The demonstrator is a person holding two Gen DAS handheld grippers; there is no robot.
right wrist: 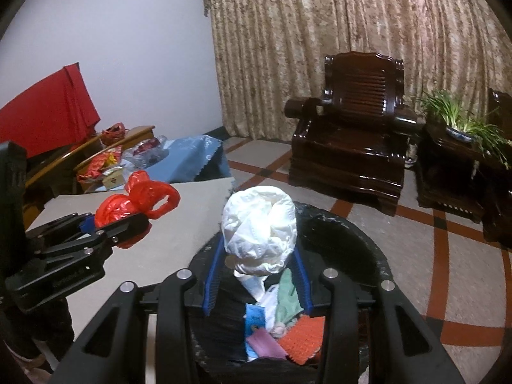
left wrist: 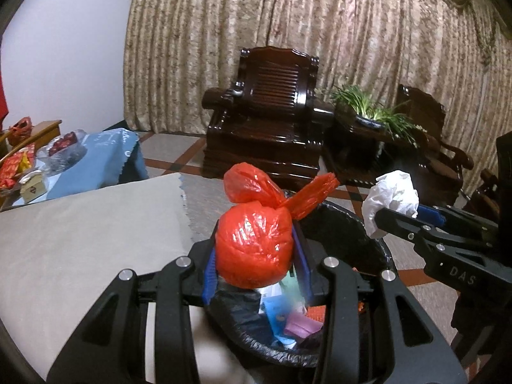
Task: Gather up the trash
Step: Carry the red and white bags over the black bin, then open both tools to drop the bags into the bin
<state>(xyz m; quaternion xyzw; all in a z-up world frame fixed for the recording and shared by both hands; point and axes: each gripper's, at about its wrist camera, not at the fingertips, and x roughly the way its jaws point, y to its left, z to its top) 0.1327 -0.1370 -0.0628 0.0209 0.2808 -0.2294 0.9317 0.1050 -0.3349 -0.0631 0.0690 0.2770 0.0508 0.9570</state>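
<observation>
left tongs [left wrist: 256,249] clamp red bag [left wrist: 254,243] | right tongs [right wrist: 257,256] clamp tissue [right wrist: 259,230] | bin [right wrist: 368,246] below

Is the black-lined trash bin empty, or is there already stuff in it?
Partly filled. Inside the black-lined trash bin, below the crumpled white tissue, lie a blue packet, purple wrapper and orange mesh piece.

A home living room is shown. A carved dark wooden armchair [right wrist: 352,140] is set at one o'clock before floor-length patterned curtains [right wrist: 336,38]. A potted plant [right wrist: 460,121] is placed at two o'clock, and tiled flooring [right wrist: 448,217] is laid beneath.
</observation>
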